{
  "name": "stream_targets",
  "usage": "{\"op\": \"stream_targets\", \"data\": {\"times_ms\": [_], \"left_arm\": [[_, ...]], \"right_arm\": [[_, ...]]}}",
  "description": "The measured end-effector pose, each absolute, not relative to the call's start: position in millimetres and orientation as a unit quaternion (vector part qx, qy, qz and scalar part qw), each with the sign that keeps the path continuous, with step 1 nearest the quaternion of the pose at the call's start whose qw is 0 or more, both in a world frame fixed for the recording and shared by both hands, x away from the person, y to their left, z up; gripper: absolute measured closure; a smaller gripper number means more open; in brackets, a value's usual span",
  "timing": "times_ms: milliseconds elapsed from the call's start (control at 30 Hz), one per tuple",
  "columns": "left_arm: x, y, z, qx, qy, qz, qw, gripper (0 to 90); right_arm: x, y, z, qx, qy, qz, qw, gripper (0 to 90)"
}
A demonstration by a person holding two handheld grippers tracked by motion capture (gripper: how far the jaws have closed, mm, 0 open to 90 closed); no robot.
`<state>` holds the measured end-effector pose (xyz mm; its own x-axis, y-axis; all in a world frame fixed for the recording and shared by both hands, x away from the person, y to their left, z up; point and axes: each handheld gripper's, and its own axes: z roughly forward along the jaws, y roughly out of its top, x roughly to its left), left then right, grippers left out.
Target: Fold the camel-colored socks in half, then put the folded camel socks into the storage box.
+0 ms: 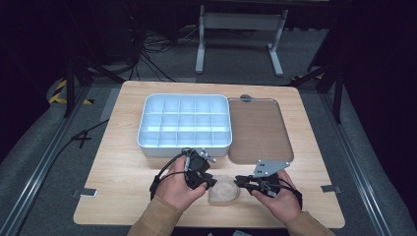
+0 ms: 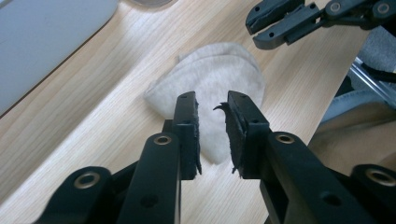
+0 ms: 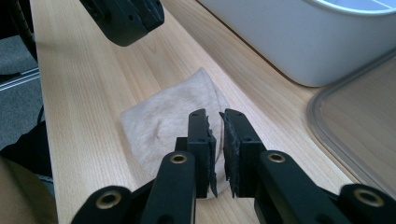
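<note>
Folded cloth (image 1: 224, 189), near desk (image 1: 123, 177) edge: soft, light, limp; best pinched at a folded edge. Left fingers (image 2: 187, 121) and right fingers (image 3: 201, 135) are held slightly parted, nothing gripped.

My thing here is the folded cloth (image 1: 224, 191), a small off-white/beige piece of soft, fuzzy fabric (looks like a sock or thin felt, can't tell which). It lies flat on the wooden table (image 1: 123, 172), near the front edge, approx. midway between my two hands. In the left gripper view the cloth (image 2: 219, 88) shows stacked layers w/ rounded edges, fanned a little, one corner pointing left. In the right gripper view the cloth (image 3: 173, 126) reads as a rough wedge, faint creases across the top, edges slightly frayed. Nothing lifted; it rests fully on the wood.
</note>
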<state>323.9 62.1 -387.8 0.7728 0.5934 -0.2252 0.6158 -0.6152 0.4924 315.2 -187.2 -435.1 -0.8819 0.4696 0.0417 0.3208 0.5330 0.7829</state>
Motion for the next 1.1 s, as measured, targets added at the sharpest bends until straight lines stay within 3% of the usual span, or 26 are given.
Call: {"op": "stream_targets", "data": {"times_ms": [333, 567, 833, 1100], "left_arm": [[327, 67, -392, 0.908, 0.310, 0.007, 0.283, 65.8], [327, 72, -402, 0.924, 0.289, 0.017, 0.251, 63.3], [322, 73, -408, 0.922, 0.286, 0.006, 0.260, 67.7], [323, 75, -423, 0.924, 0.295, 0.004, 0.242, 68.9]], "right_arm": [[314, -182, -438, 0.224, 0.870, 0.431, 0.081, 76.3], [317, -171, -444, 0.229, 0.867, 0.438, 0.065, 76.7], [320, -162, -452, 0.231, 0.868, 0.439, 0.025, 82.9], [327, -156, -464, 0.240, 0.871, 0.429, 0.017, 82.0]]}}
